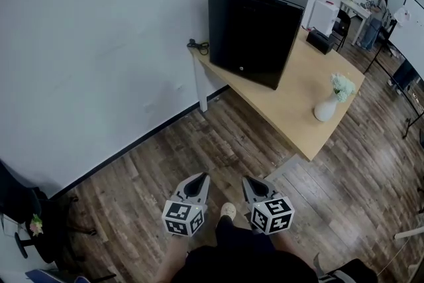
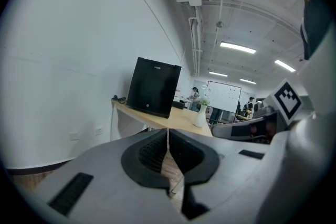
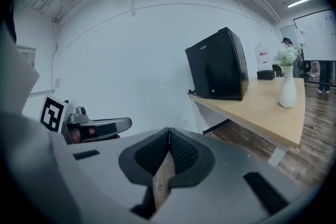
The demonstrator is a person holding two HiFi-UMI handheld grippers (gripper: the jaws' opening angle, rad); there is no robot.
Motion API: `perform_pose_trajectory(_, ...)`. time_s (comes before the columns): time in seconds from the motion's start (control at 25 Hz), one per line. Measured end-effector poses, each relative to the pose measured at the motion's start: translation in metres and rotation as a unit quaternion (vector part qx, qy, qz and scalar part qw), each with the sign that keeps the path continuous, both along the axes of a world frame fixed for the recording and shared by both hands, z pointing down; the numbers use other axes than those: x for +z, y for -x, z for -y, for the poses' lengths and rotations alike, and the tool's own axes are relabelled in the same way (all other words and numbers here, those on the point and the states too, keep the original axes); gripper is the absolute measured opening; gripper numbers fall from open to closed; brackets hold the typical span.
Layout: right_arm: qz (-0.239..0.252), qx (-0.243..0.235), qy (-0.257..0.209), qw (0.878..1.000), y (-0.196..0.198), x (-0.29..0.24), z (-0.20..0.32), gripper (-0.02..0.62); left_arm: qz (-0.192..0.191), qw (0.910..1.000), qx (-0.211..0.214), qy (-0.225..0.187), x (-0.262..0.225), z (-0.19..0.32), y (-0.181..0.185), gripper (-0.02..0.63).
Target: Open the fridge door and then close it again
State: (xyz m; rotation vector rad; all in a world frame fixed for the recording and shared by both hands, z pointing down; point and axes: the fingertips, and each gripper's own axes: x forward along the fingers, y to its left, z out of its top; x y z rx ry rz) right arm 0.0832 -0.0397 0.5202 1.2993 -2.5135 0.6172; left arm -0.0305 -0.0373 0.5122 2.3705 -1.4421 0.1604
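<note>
A small black fridge (image 1: 255,28) stands on the far left end of a light wooden table (image 1: 301,103), door closed. It also shows as a black box in the left gripper view (image 2: 154,87) and in the right gripper view (image 3: 217,65). My left gripper (image 1: 197,183) and right gripper (image 1: 254,185) hang side by side over the wood floor, well short of the table. Both are shut with nothing between the jaws, as the left gripper (image 2: 168,134) and right gripper (image 3: 168,132) show in their own views.
A white vase with flowers (image 1: 333,97) stands near the table's front right corner. A black cable (image 1: 197,46) lies by the fridge's left side. A white wall runs along the left. A person (image 1: 375,15) stands at desks far back right. Dark chair parts (image 1: 30,222) sit low left.
</note>
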Motion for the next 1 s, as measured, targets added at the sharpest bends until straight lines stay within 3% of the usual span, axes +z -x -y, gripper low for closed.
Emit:
perform_pose_trajectory(0.72, -0.003, -0.02, -0.01, 1.0, -0.006, 0.002, 0.092, -0.009, 0.005, 0.9999, -0.011, -0.013, -0.005, 0.086, -0.008, 0.012)
perform_pose_trajectory(1.0, -0.028, -0.051, -0.041, 0.997, 0.003, -0.011, 0.12, -0.009, 0.006, 0.9993, -0.023, -0.03, -0.016, 0.103, -0.007, 0.012)
